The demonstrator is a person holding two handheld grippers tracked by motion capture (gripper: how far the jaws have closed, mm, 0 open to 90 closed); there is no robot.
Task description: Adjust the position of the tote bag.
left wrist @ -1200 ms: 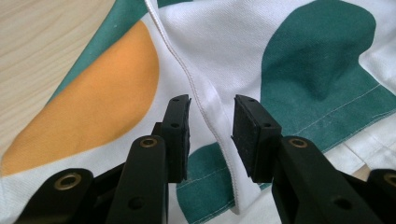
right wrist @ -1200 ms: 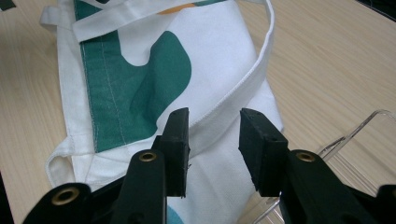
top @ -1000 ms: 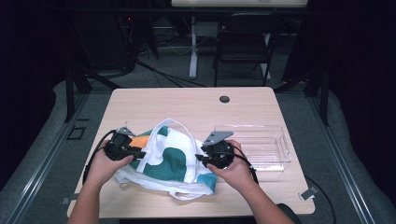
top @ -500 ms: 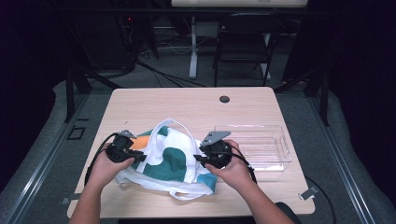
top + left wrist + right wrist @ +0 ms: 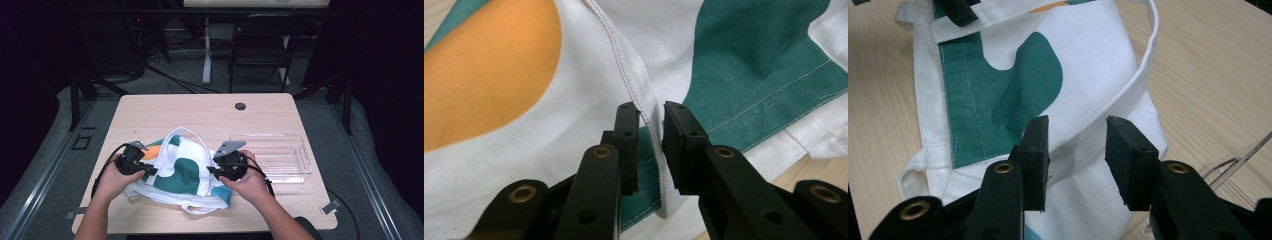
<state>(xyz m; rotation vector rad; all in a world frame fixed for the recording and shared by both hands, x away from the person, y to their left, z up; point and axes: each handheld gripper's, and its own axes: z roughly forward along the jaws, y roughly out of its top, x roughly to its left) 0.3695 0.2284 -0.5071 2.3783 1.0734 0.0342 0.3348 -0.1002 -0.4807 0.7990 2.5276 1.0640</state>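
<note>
**Both grippers working a tote bag, mid-table**

Left gripper [image 5: 148, 170] is sitting at the bag's left edge, jaws nearly closed around a stitched white seam [image 5: 644, 112]; can't tell if it's actually pinched. Right gripper [image 5: 214, 172] is at the bag's right side, jaws partly apart, straddling a white strap [image 5: 1128, 90]. Both forearms are coming in low from the near edge. The white/green/orange tote bag [image 5: 182, 170] is lying flat on the light wood table [image 5: 200, 112], a clear plastic tray [image 5: 287, 157] just to its right. The room behind is dark, with a chair [image 5: 260, 47] and floor cables.
</note>
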